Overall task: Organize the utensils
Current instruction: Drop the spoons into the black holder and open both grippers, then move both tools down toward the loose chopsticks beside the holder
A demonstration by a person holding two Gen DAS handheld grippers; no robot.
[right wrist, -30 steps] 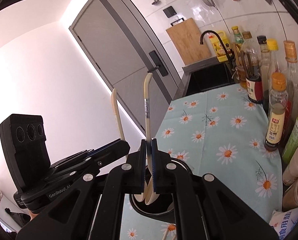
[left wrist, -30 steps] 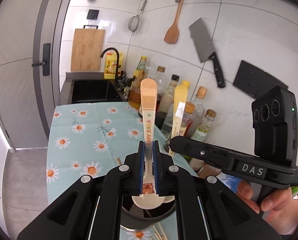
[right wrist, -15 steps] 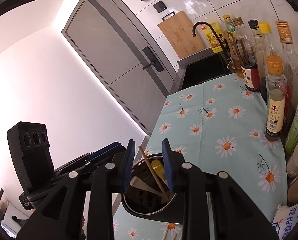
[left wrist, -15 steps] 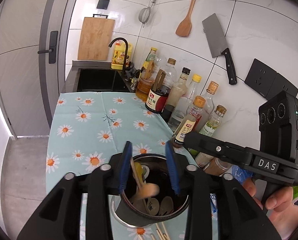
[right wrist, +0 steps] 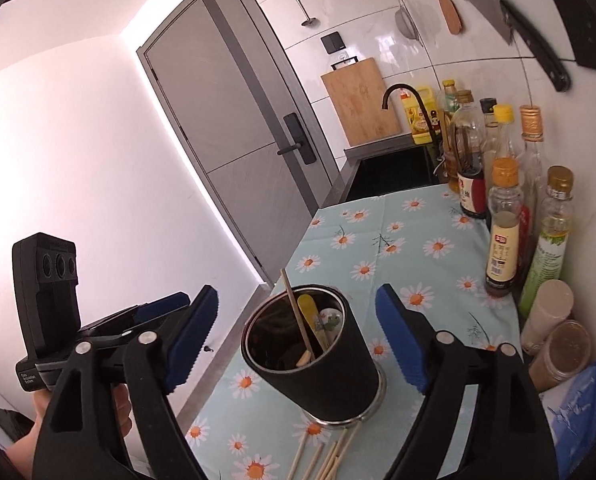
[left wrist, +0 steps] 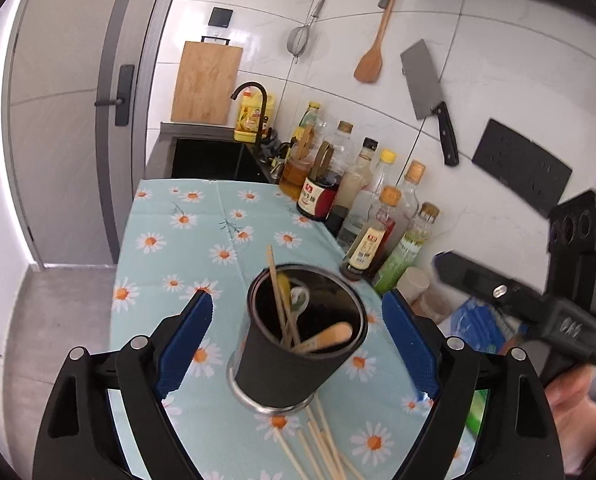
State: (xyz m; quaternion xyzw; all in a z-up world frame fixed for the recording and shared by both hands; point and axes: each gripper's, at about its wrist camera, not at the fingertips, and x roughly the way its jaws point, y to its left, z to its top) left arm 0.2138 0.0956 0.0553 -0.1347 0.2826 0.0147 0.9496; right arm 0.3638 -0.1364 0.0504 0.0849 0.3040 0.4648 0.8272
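Both grippers hang wide apart and hold nothing. The left gripper (left wrist: 296,344) straddles the view of the black utensil holder (left wrist: 298,364), and the right gripper (right wrist: 296,336) frames the same holder (right wrist: 317,376) from the other side. The holder stands upright on the daisy-patterned desk (left wrist: 186,248), with spoons (left wrist: 325,338) and a single chopstick (left wrist: 278,292) leaning inside it.

What is left of the task, as I judge it, is the bundle of loose chopsticks (left wrist: 317,436) lying flat on the cloth just in front of the holder's base, on the near side (toward the person). In the right wrist view the same chopsticks (right wrist: 329,456) fan out below the holder, their far tips touching or nearly touching its metal foot.

Their long axes run roughly from the holder back toward the grippers, slightly splayed. So the sticks lie below and nearer than the holder for either gripper; a pick would probably mean dropping down and closing across the bundle, not along it. Neither gripper looks clearly nearer. The sticks sit about centred under both, perhaps a touch to the right in the left wrist view.
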